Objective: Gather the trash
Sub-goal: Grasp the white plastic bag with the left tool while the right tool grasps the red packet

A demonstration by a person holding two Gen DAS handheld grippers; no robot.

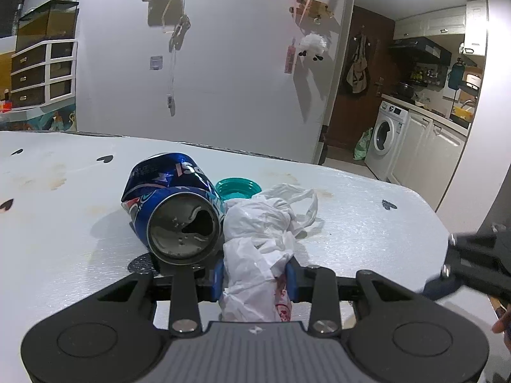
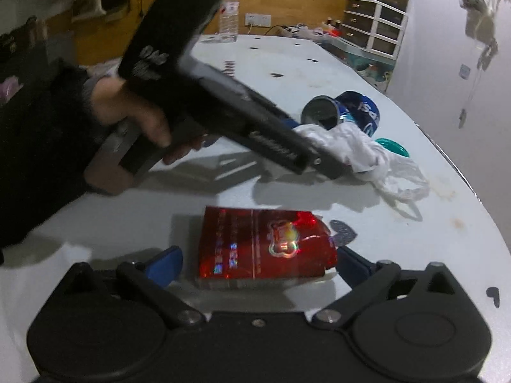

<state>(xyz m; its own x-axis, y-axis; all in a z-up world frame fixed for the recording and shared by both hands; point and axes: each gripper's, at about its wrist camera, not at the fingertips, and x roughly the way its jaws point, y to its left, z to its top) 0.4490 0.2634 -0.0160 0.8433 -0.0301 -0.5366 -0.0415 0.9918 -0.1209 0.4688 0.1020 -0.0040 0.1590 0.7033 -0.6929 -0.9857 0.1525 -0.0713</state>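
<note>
Your left fingers [image 1: 222, 279] are clenched on the near end of the crumpled white plastic bag [image 1: 265, 223], whose bulk and loose handle loop trail away across the bench [image 1: 367, 223] toward its far edge. Your right fingers [image 2: 166, 266] stand released, spread wide to either side of the red cigarette pack [image 2: 265, 245], which lies flat on the bench between them with neither pad pressing it. Outward from the left grip, the dented blue soda can [image 1: 179, 210] lies on its side with its open mouth facing you, just beside the bag and seemingly touching it, and the teal lid [image 1: 238, 187] sits behind both, nearer the far edge. No bin or sack for the trash shows in either view, so judging from this the collecting is at an early stage: one piece is gripped but not lifted clear, one is lined up for a grasp, and the can and lid are untouched. Counted, you have one plastic bag, one can, one lid and one cigarette pack as trash on the bench, four pieces in all. A single clear water bottle [image 2: 229, 12] stands upright near the far end, and whether it counts as trash you cannot tell from here.
</note>
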